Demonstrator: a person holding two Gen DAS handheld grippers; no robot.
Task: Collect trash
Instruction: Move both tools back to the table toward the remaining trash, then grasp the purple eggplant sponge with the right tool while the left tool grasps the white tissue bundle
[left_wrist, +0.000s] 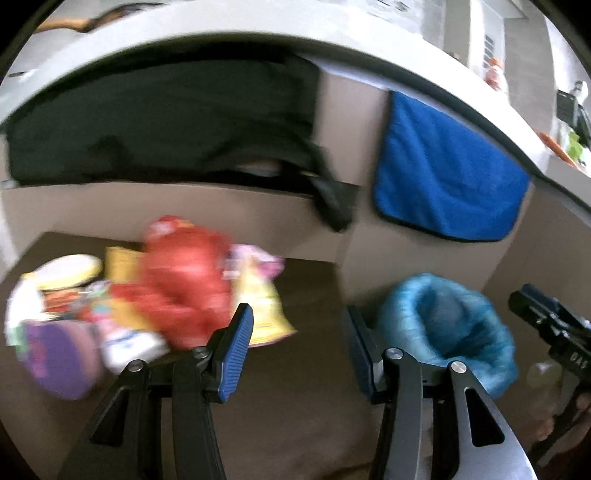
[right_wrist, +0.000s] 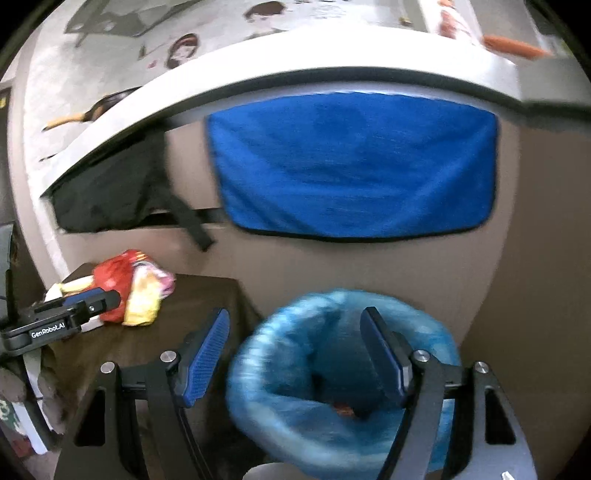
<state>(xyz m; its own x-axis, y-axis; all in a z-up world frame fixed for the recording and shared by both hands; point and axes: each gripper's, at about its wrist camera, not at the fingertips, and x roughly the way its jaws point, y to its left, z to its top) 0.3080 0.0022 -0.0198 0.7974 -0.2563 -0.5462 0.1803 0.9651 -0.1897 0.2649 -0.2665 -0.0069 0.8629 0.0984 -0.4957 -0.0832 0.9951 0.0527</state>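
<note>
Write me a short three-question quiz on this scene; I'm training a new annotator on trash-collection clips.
1. True or false: the left tongs are gripping a wrapper.
2. Multiple choice: the blue plastic bin liner sits (a) on the dark brown table, (b) beside the table, lower down, (c) under the blue cloth's hem, touching it.
3. Short answer: which colour dominates the middle of the crumpled snack-wrapper pile on the dark brown table?

Key
1. False: both the left and the right tongs stand open with nothing between them.
2. b; the blue cloth hangs well above it.
3. Red.
</note>
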